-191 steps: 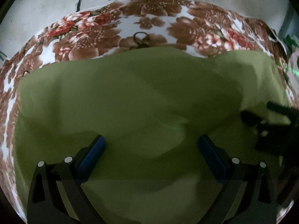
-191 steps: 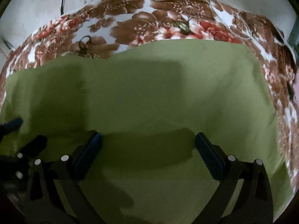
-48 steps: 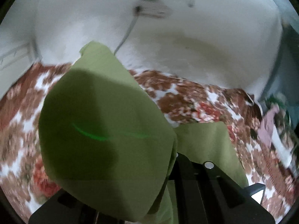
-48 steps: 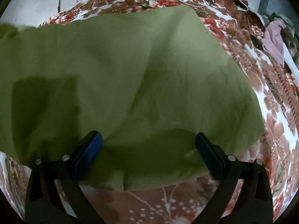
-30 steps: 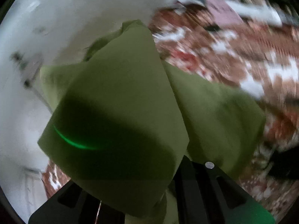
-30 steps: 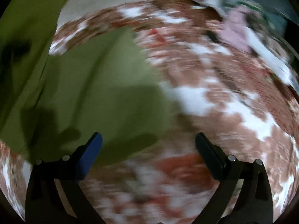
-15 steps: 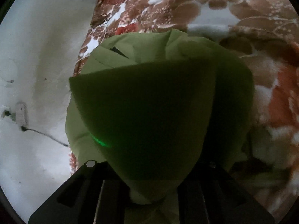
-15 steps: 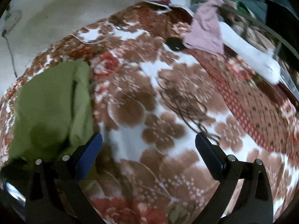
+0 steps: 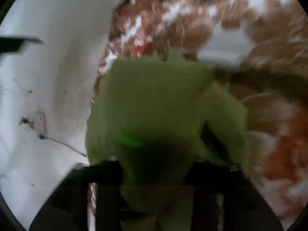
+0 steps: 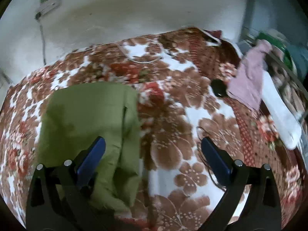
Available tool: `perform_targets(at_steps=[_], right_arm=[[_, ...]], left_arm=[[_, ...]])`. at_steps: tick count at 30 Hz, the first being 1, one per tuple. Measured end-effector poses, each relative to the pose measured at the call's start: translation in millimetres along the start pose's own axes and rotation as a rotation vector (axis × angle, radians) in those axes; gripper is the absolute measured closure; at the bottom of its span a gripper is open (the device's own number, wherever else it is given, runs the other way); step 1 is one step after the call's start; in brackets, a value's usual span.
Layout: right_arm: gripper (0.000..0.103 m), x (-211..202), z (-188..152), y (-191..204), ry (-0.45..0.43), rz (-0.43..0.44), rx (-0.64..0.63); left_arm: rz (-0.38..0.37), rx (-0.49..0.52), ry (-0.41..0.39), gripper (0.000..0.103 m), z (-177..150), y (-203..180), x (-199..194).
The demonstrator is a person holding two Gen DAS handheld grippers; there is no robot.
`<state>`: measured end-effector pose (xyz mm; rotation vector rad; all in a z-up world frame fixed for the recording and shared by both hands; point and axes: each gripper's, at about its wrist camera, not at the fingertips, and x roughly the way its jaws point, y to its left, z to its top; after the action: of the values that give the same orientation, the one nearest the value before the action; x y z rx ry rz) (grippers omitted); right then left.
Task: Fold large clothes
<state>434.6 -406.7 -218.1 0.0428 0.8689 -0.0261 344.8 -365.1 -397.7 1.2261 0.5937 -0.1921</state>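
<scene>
One soft olive-green cloth garment (image 10: 84,127), folded small, lies lower left in the right wrist view on the brown floral blanket (image 10: 173,127).

It looks light, limp and best pinched at a folded edge. The left gripper (image 9: 156,173) appears clamped on it; the right gripper (image 10: 153,154) gapes wide, empty.

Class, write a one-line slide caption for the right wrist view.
Open right gripper hovers over a floral blanket, folded green cloth at its left finger.
</scene>
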Motion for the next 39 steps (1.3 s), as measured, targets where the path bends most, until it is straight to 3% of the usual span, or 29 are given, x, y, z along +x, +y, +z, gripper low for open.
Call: perform_targets(at_steps=[1,3,6,10,12,14,15,18,23,28,31,34,37,39], right_arm=[[0.005,1.8,4.6,5.2,0.007,0.016,-0.014],[0.005,7.2,11.4,13.4,0.022,0.036,-0.033],[0.005,19.1,16.6,25.6,0.044,0.052,-0.042],[0.005,45.6,5.0,46.3,0.102,0.122,-0.031],[0.005,64.4,-16.6,58.9,0.144,0.129,-0.048],[0.005,82.8,-45.8,69.4,0.181,0.064,-0.108],[0.005,87.8,-57.6,70.7,0.189,0.041,-0.127],[0.005,99.2,-89.6,71.3,0.198,0.006,-0.168],[0.005,104.1,-123.1,62.3,0.171,0.023,-0.237],[0.005,92.1,-122.5,50.4,0.172,0.013,-0.228],[0.005,67.0,-91.4,43.8,0.113,-0.003,-0.2],[0.005,53.4,-42.1,47.2,0.043,0.042,-0.129],[0.005,68.4,6.0,63.7,0.022,0.066,-0.078],[0.005,91.8,29.1,79.1,0.024,0.05,-0.078]], left_arm=[[-0.012,0.011,-0.045,0.015,-4.5,0.0,-13.9],[-0.055,0.006,-0.096,0.013,-17.5,3.4,-42.4],[-0.117,-0.059,-0.109,0.012,-41.1,24.0,-68.4],[-0.168,-0.337,-0.134,0.005,-99.2,116.2,-78.0],[-0.256,-0.501,-0.146,0.005,-130.1,157.3,-65.4],[-0.433,-0.672,-0.144,0.005,-157.9,185.2,-29.8],[-0.52,-0.717,-0.124,0.006,-168.0,187.6,-8.2],[-0.628,-0.695,-0.128,0.006,-178.4,171.8,18.7],[-0.634,-0.684,-0.041,0.005,-208.0,139.3,39.6],[-0.672,-0.702,-0.001,0.004,-228.9,153.5,35.5],[-0.628,-0.687,-0.053,0.005,-225.7,183.0,20.2],[-0.589,-0.752,-0.157,0.005,-208.8,228.9,10.8],[-0.595,-0.857,-0.251,0.005,-186.2,268.5,23.8],[-0.631,-0.901,-0.239,0.005,-166.8,281.1,55.8]])
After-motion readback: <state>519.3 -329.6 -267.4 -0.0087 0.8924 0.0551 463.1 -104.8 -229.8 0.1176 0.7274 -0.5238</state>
